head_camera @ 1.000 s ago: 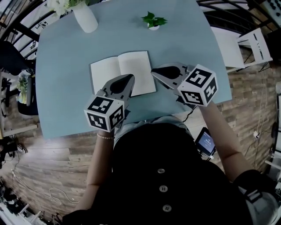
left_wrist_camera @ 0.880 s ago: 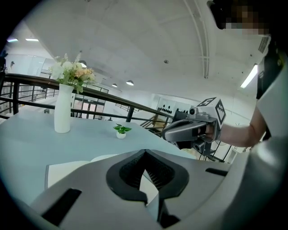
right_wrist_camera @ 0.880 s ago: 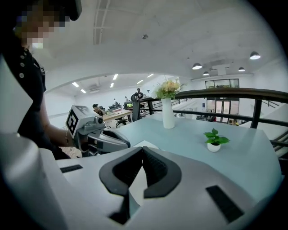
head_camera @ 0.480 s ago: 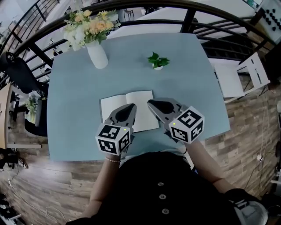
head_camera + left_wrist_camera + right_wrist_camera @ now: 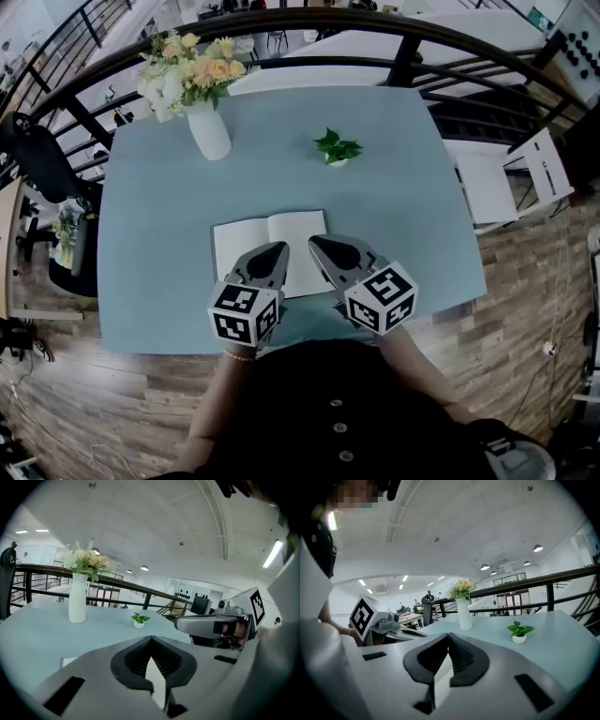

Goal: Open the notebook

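Jaws together on left gripper (image 5: 280, 247) and right gripper (image 5: 314, 242), over open notebook (image 5: 246, 238).

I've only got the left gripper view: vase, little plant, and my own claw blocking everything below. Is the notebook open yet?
Observer: Yes. The head view shows the notebook lying open flat on the table, both pages up.
Operator: Where are the claws?
Observer: Both are over its near half: the left claw by the spine, the right claw above the right page.
Operator: Is the right one holding a page?
Observer: No. The right gripper view shows its jaws together with nothing between them.
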`<state>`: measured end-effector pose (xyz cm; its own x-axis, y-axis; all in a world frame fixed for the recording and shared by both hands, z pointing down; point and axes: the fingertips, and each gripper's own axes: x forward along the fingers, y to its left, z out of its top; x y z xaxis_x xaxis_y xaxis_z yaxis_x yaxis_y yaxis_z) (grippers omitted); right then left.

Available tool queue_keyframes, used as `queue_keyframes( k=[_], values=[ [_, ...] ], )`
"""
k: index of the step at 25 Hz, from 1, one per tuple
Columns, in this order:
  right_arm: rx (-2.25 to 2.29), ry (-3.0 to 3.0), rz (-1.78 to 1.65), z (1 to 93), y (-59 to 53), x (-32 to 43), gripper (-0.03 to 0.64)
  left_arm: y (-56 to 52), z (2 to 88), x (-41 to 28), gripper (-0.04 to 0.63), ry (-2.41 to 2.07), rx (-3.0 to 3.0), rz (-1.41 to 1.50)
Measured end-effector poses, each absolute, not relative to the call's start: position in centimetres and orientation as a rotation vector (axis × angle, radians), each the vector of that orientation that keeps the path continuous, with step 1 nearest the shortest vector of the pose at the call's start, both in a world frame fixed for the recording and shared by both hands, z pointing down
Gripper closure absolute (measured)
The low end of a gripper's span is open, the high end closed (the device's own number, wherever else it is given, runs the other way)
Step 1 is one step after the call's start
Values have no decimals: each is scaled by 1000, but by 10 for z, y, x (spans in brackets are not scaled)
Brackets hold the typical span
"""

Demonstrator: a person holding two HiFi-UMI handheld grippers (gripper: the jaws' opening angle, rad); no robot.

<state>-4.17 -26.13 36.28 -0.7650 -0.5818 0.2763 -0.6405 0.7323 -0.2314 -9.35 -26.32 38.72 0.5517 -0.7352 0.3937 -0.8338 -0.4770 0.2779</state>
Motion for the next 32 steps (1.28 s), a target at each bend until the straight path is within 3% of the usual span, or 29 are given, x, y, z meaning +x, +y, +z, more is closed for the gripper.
queue_keyframes(
  k=[32],
  values=[
    [912,-2646,520,399,-245,-45,614,-250,412,-90,578,-1225,2282,412]
  ],
)
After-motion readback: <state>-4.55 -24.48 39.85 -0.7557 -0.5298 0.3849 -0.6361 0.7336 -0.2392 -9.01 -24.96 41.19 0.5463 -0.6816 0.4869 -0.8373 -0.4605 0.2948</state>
